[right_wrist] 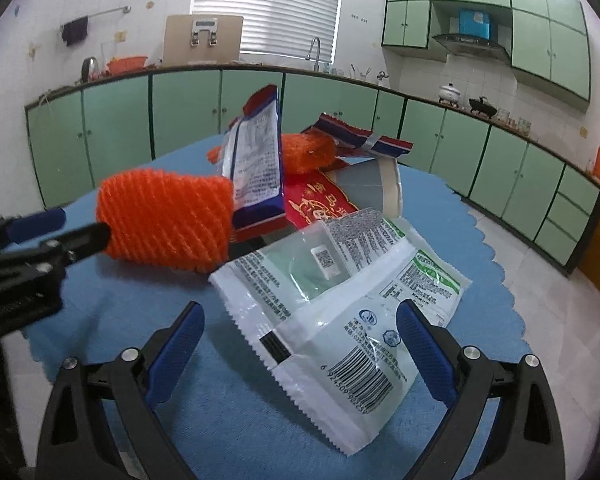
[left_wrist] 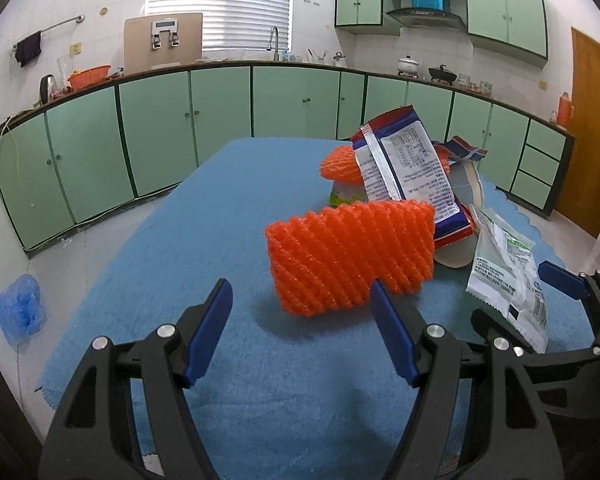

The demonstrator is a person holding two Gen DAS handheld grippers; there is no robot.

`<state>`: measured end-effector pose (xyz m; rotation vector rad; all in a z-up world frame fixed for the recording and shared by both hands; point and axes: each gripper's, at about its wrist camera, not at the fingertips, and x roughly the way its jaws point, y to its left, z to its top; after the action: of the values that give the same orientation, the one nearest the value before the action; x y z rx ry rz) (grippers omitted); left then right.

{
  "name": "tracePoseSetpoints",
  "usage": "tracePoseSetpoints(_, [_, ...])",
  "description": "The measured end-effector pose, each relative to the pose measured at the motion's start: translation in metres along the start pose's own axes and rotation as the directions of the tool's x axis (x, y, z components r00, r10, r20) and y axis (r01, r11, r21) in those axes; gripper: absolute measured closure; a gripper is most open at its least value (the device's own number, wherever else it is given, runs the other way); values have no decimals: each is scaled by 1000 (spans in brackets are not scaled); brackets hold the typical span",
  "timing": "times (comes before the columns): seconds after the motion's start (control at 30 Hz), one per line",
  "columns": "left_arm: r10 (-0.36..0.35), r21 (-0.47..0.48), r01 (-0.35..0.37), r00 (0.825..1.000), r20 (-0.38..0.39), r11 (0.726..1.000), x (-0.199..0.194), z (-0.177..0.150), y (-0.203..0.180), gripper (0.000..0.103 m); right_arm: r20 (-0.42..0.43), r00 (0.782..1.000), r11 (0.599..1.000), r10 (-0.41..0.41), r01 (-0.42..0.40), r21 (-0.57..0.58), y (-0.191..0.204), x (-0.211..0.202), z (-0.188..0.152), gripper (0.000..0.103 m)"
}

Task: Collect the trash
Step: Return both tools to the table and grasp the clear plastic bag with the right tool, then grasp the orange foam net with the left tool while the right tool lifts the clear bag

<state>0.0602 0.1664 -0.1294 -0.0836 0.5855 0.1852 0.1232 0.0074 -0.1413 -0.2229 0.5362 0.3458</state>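
A heap of trash lies on the blue tablecloth (left_wrist: 204,232). Nearest is an orange foam net (left_wrist: 352,256) (right_wrist: 164,220). My left gripper (left_wrist: 300,296) (right_wrist: 72,228) is open just before it, one fingertip at the net's lower edge. A white and green plastic bag (right_wrist: 340,292) (left_wrist: 504,276) lies flat with its near end between the open jaws of my right gripper (right_wrist: 300,312) (left_wrist: 524,300); the pads do not press on it. Behind are a blue, red and white snack wrapper (left_wrist: 404,164) (right_wrist: 256,168), a second orange net (left_wrist: 340,164) (right_wrist: 308,152) and a tipped paper cup (right_wrist: 376,184).
A red wrapper (right_wrist: 320,200) lies under the cup. Green cabinets (left_wrist: 160,128) run along the far wall under a worktop with pots. A blue plastic bag (left_wrist: 20,308) sits on the floor at the left. The cloth's scalloped edge (right_wrist: 492,256) is at the right.
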Motion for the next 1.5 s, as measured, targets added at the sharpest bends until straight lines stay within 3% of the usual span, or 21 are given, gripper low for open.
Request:
tracePoseSetpoints(0.2, [-1,4,1,1000,-7,1000,7,1,-1,33,-35,999,999,-15,16,51,-15,11,-3,14])
tracePoseSetpoints(0.3, [-2,7,2,1000,-9,1000,9,0,-2,33,-36,999,998,14,-11,67,-23,10,-2,24])
tracePoseSetpoints(0.47, [-9,15,10,1000,-16,1000,14,-1,-5,32,-25,997,995,72,-70,70,-31,0,1,50])
tracePoseSetpoints(0.57, [-13,22,13,1000,-12,1000,15,0,-5,28,-16,996,993,91,-90,74,-38,-8,3,57])
tracePoseSetpoints(0.97, [-64,-12,63,997,-36,998,38,7,1,22,3,997,987,81,-81,135,-67,-18,5,66])
tracePoseSetpoints(1.0, [-73,-20,72,997,-37,997,39,7,1,24,4,997,987,79,-79,138,-68,-18,5,66])
tracePoseSetpoints(1.17, [-97,-24,96,994,-40,995,37,6,-4,65,2,997,987,77,-77,144,-70,-18,6,67])
tracePoseSetpoints(1.23, [-105,-19,105,994,-38,994,33,5,-7,76,2,997,986,77,-76,150,-71,-18,6,67])
tracePoseSetpoints(1.5, [-124,-23,125,992,31,992,-1,10,-16,84,30,998,983,61,-65,171,-79,-30,14,69])
